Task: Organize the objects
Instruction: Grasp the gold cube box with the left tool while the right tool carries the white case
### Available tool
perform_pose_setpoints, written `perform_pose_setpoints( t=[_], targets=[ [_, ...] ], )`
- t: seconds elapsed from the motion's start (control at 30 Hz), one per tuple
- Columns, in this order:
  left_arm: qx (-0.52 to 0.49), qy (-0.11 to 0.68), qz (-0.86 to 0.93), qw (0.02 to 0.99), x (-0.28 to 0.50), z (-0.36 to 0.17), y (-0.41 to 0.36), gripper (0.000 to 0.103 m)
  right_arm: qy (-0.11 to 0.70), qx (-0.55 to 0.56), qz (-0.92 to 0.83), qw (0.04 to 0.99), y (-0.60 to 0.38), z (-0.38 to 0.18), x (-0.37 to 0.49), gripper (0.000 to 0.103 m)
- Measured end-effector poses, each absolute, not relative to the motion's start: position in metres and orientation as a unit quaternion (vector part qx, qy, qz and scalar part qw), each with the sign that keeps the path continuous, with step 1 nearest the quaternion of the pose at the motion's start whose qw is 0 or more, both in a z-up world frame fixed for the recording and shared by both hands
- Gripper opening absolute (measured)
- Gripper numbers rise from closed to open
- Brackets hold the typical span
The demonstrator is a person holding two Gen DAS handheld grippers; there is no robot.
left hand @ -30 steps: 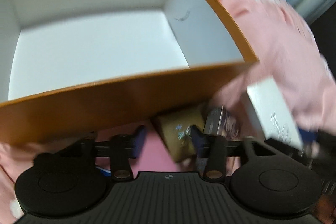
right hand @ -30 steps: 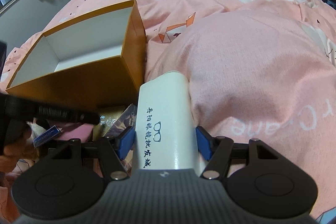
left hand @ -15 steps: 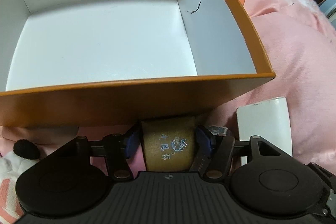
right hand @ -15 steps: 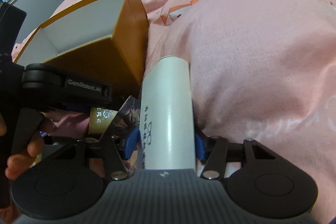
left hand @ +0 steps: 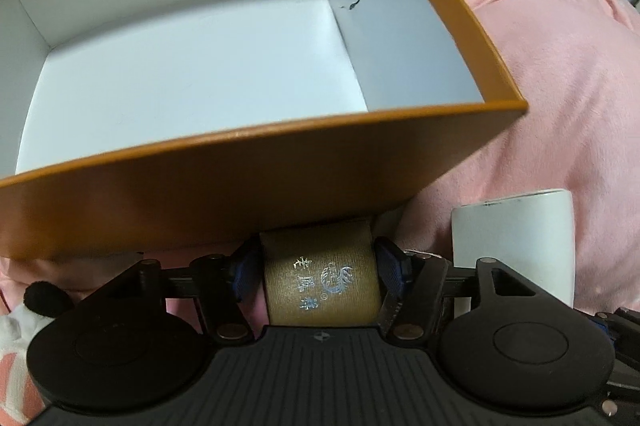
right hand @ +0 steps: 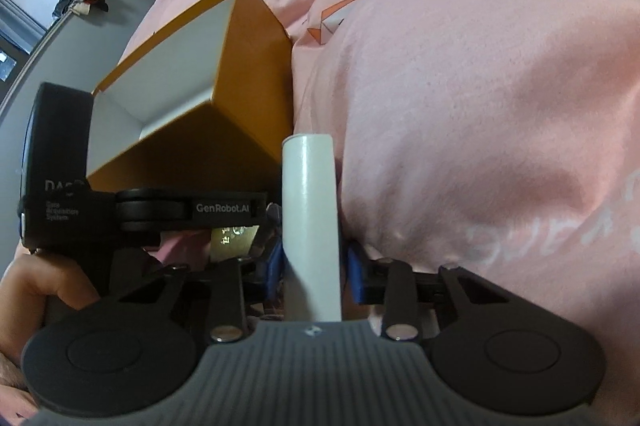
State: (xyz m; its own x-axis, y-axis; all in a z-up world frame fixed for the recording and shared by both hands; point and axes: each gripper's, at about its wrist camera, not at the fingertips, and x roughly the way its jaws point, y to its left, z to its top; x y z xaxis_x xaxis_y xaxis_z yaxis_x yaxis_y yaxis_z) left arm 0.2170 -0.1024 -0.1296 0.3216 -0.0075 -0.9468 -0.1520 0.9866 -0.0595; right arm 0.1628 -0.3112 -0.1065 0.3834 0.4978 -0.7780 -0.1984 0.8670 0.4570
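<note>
An open orange box [left hand: 248, 182] with a white inside stands on the pink bed; it also shows in the right wrist view [right hand: 224, 130]. My left gripper [left hand: 318, 268] is shut on a small gold box [left hand: 320, 274] with blue lettering, just in front of the orange box's near wall. My right gripper [right hand: 314, 266] is shut on a long white case [right hand: 310, 210], held to the right of the orange box. The white case [left hand: 514, 242] also shows at the right of the left wrist view. The gold box [right hand: 234, 240] shows partly behind the left gripper's body.
A pink blanket mound [right hand: 480, 106] rises to the right of the orange box. A black and white plush [left hand: 24, 314] lies at the lower left. The left gripper's black body [right hand: 80, 202] and the hand holding it fill the left of the right wrist view.
My left gripper has closed on the gold box and lifted it toward the orange box's front wall. My right gripper has turned the white case onto its narrow side and raised it.
</note>
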Motion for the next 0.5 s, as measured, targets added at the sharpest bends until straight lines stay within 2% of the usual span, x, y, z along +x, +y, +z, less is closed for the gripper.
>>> perform_pose_setpoints(
  t=[0.37, 0.5],
  targets=[
    [-0.09, 0.53, -0.043, 0.842, 0.167, -0.094, -0.066, 0.067, 0.488, 0.126, 0.195, 0.841, -0.298, -0.082, 0.141, 0.03],
    [-0.098, 0.511, -0.075, 0.851, 0.143, -0.065, -0.071, 0.067, 0.471, 0.103, 0.182, 0.857, -0.293, -0.061, 0.127, 0.029]
  ],
)
